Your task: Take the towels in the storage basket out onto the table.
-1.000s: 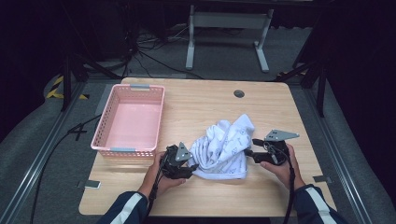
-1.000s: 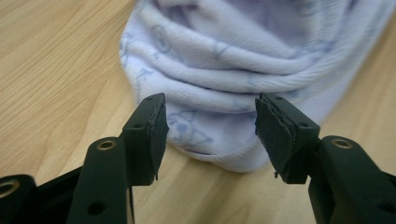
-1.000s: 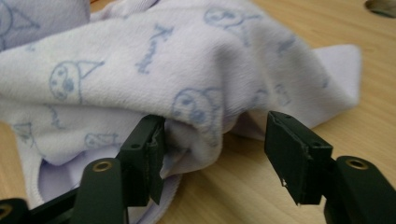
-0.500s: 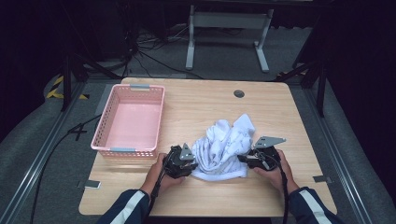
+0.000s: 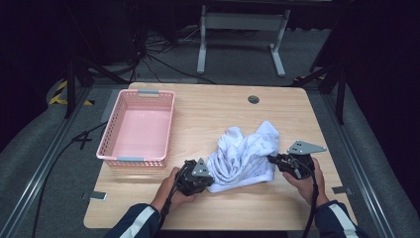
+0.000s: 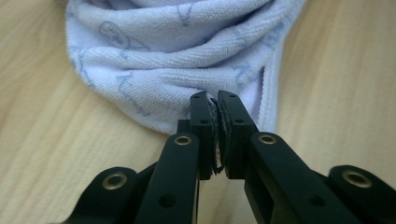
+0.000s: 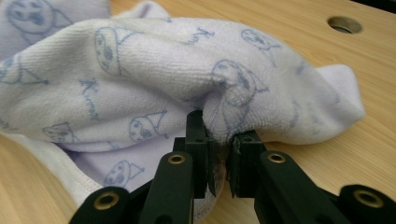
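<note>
Both of my grippers were clamped on the crumpled white terry towel with pale blue cartoon prints [image 5: 246, 156]. My left gripper [image 5: 205, 179] pinched the towel's near-left corner, jaws almost together with a thin fold of cloth between them. My right gripper [image 5: 271, 159] bit a bunched fold at the towel's right edge. The towel lay heaped on the light wooden table [image 5: 218, 114] between my two grippers, its long axis running from my left gripper up and away to the right. Compared with half a second earlier, my right gripper sat farther out to the right, and the towel was drawn wider. Blue script on the towel looked like "Kuma", though I could not read it surely. An empty pink plastic basket [image 5: 137, 130] stood beyond my left gripper.
</note>
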Motion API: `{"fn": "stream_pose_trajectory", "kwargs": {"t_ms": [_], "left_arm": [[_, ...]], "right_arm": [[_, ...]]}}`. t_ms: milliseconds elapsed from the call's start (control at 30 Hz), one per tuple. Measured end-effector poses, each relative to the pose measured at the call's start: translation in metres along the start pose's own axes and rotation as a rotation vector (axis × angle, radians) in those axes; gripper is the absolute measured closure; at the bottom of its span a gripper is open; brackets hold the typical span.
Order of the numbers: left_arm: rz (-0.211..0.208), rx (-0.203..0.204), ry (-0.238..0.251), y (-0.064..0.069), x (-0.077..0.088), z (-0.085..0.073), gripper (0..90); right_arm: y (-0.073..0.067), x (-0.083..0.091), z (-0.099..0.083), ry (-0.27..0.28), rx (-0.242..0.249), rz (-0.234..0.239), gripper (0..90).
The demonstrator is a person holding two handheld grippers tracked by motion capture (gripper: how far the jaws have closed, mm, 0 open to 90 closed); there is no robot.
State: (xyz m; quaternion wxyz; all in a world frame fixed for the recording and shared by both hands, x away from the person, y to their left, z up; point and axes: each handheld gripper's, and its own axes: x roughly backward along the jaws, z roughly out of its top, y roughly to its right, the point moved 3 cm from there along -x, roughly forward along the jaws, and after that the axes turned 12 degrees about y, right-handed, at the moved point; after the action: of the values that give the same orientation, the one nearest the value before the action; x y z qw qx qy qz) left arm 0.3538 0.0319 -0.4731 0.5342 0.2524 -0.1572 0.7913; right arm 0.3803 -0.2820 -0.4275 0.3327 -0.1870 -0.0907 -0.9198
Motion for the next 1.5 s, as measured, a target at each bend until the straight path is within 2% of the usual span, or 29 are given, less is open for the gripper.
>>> {"fn": "stream_pose_trajectory", "kwargs": {"t_ms": [67, 100, 133, 167, 200, 233, 267, 300, 333, 367, 400, 433, 500, 567, 633, 733, 800, 867, 933, 1033, 1067, 1200, 1267, 1300, 1367, 1400, 1433, 1467, 1500], "left_arm": [[0.006, 0.001, 0.009, 0.003, 0.003, 0.001, 82.5], [0.011, -0.002, 0.021, 0.003, 0.006, 0.002, 78.3], [0.043, 0.009, 0.037, 0.002, 0.008, 0.004, 76.0], [0.043, 0.009, 0.037, 0.002, 0.008, 0.004, 69.1], [0.087, 0.022, 0.049, -0.001, 0.008, 0.006, 61.1], [0.123, 0.052, 0.051, -0.005, 0.007, 0.008, 61.1], [0.137, 0.077, 0.063, -0.009, 0.005, 0.010, 58.9], [0.179, 0.095, 0.081, -0.015, -0.001, 0.015, 50.6], [0.196, 0.091, 0.081, -0.017, -0.004, 0.018, 47.8], [0.196, 0.091, 0.081, -0.017, -0.004, 0.018, 47.5], [0.214, 0.076, 0.088, -0.022, -0.007, 0.022, 47.5], [0.228, 0.078, 0.106, -0.026, -0.010, 0.025, 44.8], [0.220, 0.112, 0.111, -0.035, -0.016, 0.029, 42.3], [0.228, 0.139, 0.114, -0.047, -0.026, 0.031, 40.3], [0.227, 0.154, 0.083, -0.057, -0.037, 0.032, 39.0], [0.200, 0.169, 0.063, -0.061, -0.047, 0.031, 42.1], [0.160, 0.163, 0.058, -0.060, -0.052, 0.031, 55.3], [0.141, 0.147, 0.046, -0.059, -0.053, 0.030, 73.4], [0.155, 0.126, 0.047, -0.057, -0.050, 0.032, 83.6], [0.181, 0.101, 0.054, -0.053, -0.044, 0.033, 85.8], [0.190, 0.097, 0.075, -0.051, -0.038, 0.034, 85.9], [0.213, 0.073, 0.128, -0.043, -0.015, 0.039, 86.4], [0.211, 0.063, 0.146, -0.037, -0.005, 0.041, 86.5], [0.214, 0.056, 0.149, -0.035, 0.000, 0.040, 86.5], [0.201, 0.075, 0.164, -0.028, 0.013, 0.035, 86.4], [0.201, 0.075, 0.164, -0.028, 0.013, 0.035, 86.4], [0.188, 0.080, 0.158, -0.023, 0.017, 0.032, 86.4], [0.178, 0.089, 0.154, -0.017, 0.019, 0.028, 86.0], [0.168, 0.096, 0.155, -0.011, 0.019, 0.024, 85.6]], "right_arm": [[0.005, 0.004, -0.004, -0.027, -0.018, -0.020, 79.1], [0.010, 0.007, -0.010, -0.049, -0.042, -0.049, 77.8], [0.012, 0.008, -0.013, -0.061, -0.041, -0.058, 75.9], [0.012, 0.008, -0.013, -0.061, -0.041, -0.058, 75.9], [0.015, 0.009, -0.019, -0.090, -0.059, -0.055, 65.6], [0.015, 0.009, -0.019, -0.090, -0.059, -0.055, 65.6], [0.016, 0.010, -0.021, -0.087, -0.055, -0.062, 63.5], [0.017, 0.011, -0.022, -0.086, -0.060, -0.052, 57.0], [0.017, 0.012, -0.023, -0.087, -0.060, -0.067, 54.0], [0.018, 0.013, -0.022, -0.088, -0.056, -0.090, 53.4], [0.018, 0.013, -0.022, -0.088, -0.056, -0.090, 53.4], [0.019, 0.015, -0.022, -0.077, -0.048, -0.077, 52.5], [0.020, 0.018, -0.021, -0.057, -0.058, -0.085, 49.7], [0.020, 0.018, -0.023, -0.033, -0.085, -0.054, 48.3], [0.021, 0.011, -0.026, -0.043, -0.090, -0.057, 44.9], [0.022, 0.003, -0.029, -0.057, -0.087, -0.049, 43.0], [0.022, -0.001, -0.032, -0.067, -0.089, -0.024, 46.5], [0.020, -0.005, -0.035, -0.096, -0.071, -0.022, 58.1], [0.017, -0.005, -0.035, -0.100, -0.054, -0.031, 73.9], [0.017, -0.001, -0.032, -0.087, -0.041, -0.043, 78.6], [0.018, 0.002, -0.030, -0.078, -0.033, -0.060, 79.0], [0.027, 0.018, -0.022, -0.020, -0.043, -0.159, 80.0], [0.031, 0.024, -0.018, 0.009, -0.044, -0.199, 79.9], [0.036, 0.030, -0.016, 0.031, -0.069, -0.240, 79.9], [0.039, 0.034, -0.014, 0.041, -0.077, -0.254, 79.8], [0.039, 0.034, -0.014, 0.041, -0.077, -0.254, 79.8], [0.041, 0.036, -0.014, 0.043, -0.092, -0.257, 79.7], [0.042, 0.036, -0.015, 0.034, -0.111, -0.239, 79.5], [0.041, 0.035, -0.017, 0.018, -0.108, -0.245, 79.0]]}}
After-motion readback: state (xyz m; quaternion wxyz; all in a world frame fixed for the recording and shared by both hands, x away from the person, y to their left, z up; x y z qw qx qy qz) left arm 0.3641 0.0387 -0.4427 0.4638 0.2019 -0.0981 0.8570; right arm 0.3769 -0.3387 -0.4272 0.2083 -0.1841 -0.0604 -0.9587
